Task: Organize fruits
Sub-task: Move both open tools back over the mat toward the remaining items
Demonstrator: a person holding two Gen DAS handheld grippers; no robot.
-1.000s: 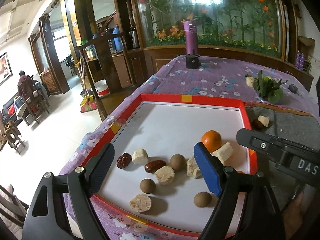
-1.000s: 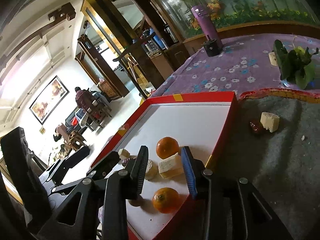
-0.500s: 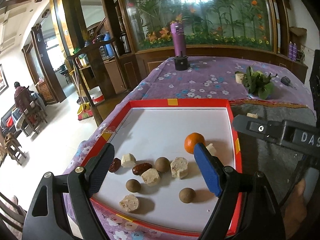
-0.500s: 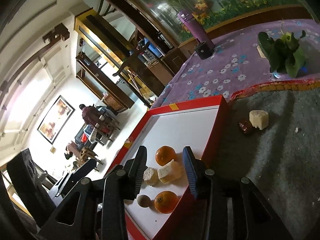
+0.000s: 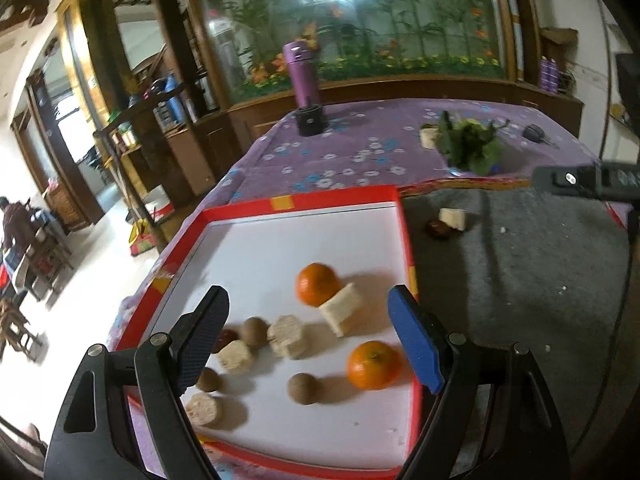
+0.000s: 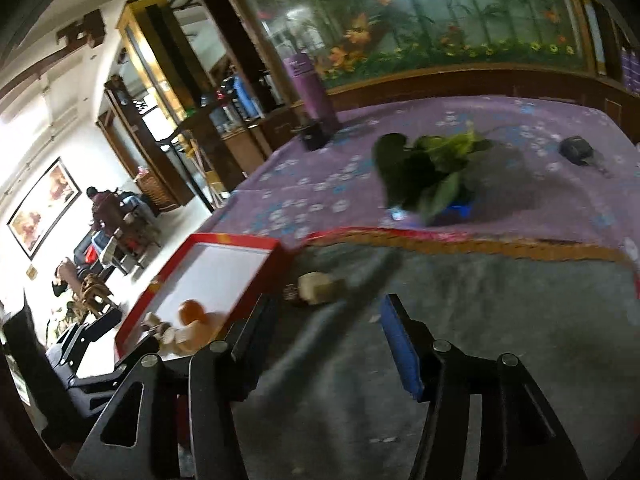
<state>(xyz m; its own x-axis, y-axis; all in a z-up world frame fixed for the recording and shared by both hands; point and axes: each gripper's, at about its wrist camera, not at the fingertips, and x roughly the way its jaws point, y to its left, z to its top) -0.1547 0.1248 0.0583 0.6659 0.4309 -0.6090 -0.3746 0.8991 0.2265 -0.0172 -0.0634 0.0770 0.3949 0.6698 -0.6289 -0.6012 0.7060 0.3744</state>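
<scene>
A red-rimmed white tray (image 5: 406, 236) holds two oranges (image 5: 317, 283) (image 5: 374, 364), several pale cake chunks (image 5: 342, 308), brown round fruits (image 5: 303, 388) and a red date (image 5: 228, 338). My left gripper (image 5: 308, 340) is open and empty above the tray's near part. On the grey mat (image 5: 512, 280) right of the tray lie a pale chunk (image 5: 453, 218) and a dark date (image 5: 437, 227). My right gripper (image 6: 324, 328) is open and empty over the mat, just short of that chunk (image 6: 320, 286). The tray (image 6: 256, 280) lies to its left.
A purple flowered cloth (image 5: 352, 156) covers the table. A purple bottle (image 5: 305, 80) on a black base stands at the far edge. A leafy green bunch (image 5: 470, 144) and a dark key fob (image 5: 534, 134) lie at the back right. The table edge drops off left of the tray.
My right gripper left the tray, swung right over the grey mat and opened wider. The left view shifted right and closer; the second orange now shows in it.
</scene>
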